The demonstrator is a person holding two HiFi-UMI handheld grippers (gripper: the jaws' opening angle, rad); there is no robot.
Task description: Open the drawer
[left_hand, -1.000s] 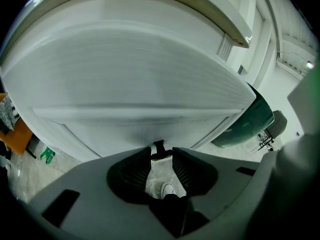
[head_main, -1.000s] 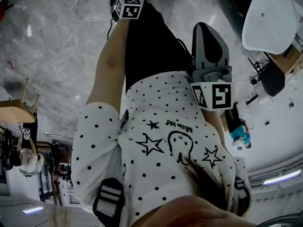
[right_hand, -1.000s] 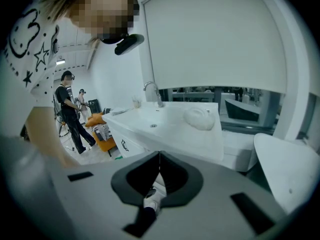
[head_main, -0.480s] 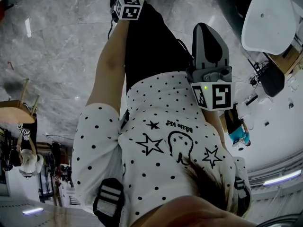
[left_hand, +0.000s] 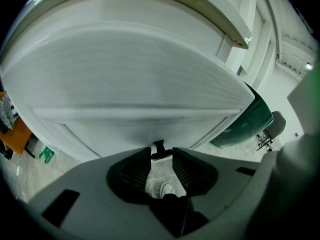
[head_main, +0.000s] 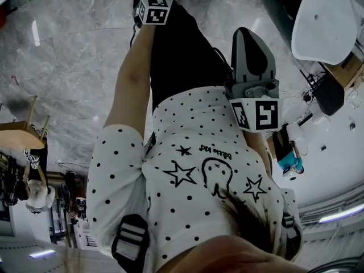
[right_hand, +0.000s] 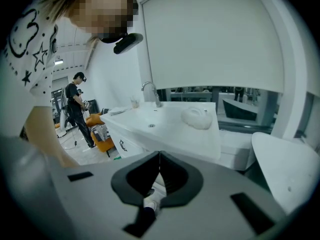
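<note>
The left tongs [left_hand: 161, 158] point down at a slant against a broad white drawer front [left_hand: 150, 79], which fills nearly all of the left gripper view right ahead of them. A small black handle [left_hand: 159, 147] juts from the lower edge of that front and sits exactly between the tips. The jaws stand narrow, closed onto the handle's short bar from either side. The frames do not show how far the drawer is out. Behind the tips, down between the jaws, a white shoe [left_hand: 167, 188] stands on the pale floor.

The right tongs [right_hand: 159, 158] are empty, with their jaw tips pressed together. Well ahead of them stands a white bench [right_hand: 170, 129]. It carries a curved tap [right_hand: 150, 90] at its far end and a soft white lump [right_hand: 198, 118] nearer the right. Far off to the left of these tongs, a second person in black [right_hand: 75, 101] stands beside an orange seat [right_hand: 97, 134].

In the head view the person's white dotted shirt [head_main: 193, 169] fills the middle. The left tongs are held out at arm's length by the bench edge, and the right tongs are kept close to the body above the grey marble floor [head_main: 68, 67].
</note>
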